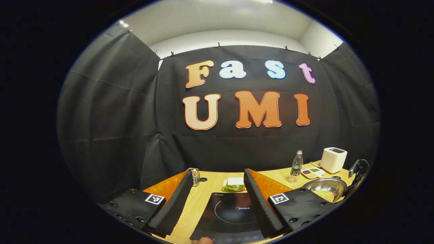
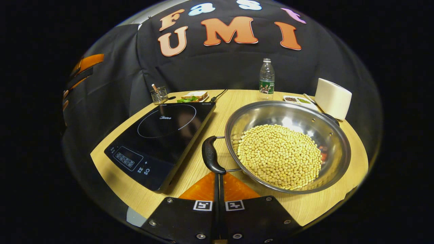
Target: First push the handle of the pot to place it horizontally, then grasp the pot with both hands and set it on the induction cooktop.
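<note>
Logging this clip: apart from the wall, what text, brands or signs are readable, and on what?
"Midea": on the induction cooktop, inside its ring.
Markings on its control panel: too small to read.
Label on the bottle: too small to read.
Markers on the right tool: square coded patterns, no words.

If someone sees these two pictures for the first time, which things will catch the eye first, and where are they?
First comes the big steel pot heaped with yellow soybeans, on the wooden table right of the black induction cooktop; its black handle faces the cooktop. The right gripper, fingers together, sits just behind that handle. In the left gripper view, the left gripper hangs wide open above the cooktop.
</note>
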Available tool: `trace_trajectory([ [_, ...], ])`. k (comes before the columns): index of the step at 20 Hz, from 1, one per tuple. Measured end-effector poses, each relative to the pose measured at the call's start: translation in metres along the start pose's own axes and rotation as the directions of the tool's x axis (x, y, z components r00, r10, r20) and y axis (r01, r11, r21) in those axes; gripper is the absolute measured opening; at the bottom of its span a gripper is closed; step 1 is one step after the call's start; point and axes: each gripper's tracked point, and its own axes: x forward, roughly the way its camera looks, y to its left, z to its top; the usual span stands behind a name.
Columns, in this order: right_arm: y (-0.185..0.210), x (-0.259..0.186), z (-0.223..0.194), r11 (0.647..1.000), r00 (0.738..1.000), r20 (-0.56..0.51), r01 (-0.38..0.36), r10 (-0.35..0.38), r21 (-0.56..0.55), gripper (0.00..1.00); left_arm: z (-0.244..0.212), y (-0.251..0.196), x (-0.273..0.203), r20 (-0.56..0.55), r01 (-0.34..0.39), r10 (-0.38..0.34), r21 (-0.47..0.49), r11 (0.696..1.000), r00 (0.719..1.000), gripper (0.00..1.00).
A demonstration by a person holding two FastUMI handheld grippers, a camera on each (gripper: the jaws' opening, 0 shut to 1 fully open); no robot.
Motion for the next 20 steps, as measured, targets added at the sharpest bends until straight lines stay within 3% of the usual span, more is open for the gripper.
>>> trace_trajectory([
  [10,0.009,0.021,0.014,0.995,1.0,-0.012,0.005,-0.003,0.104,0.0,-0.011,0.018,0.011,-0.022,-0.016,0.016,-0.011,1.0,1.0,0.97],
  [20,0.014,0.037,0.025,0.982,1.0,-0.016,0.011,-0.008,0.188,0.0,-0.024,0.014,0.016,-0.047,0.011,-0.012,-0.018,1.0,0.999,0.97],
])
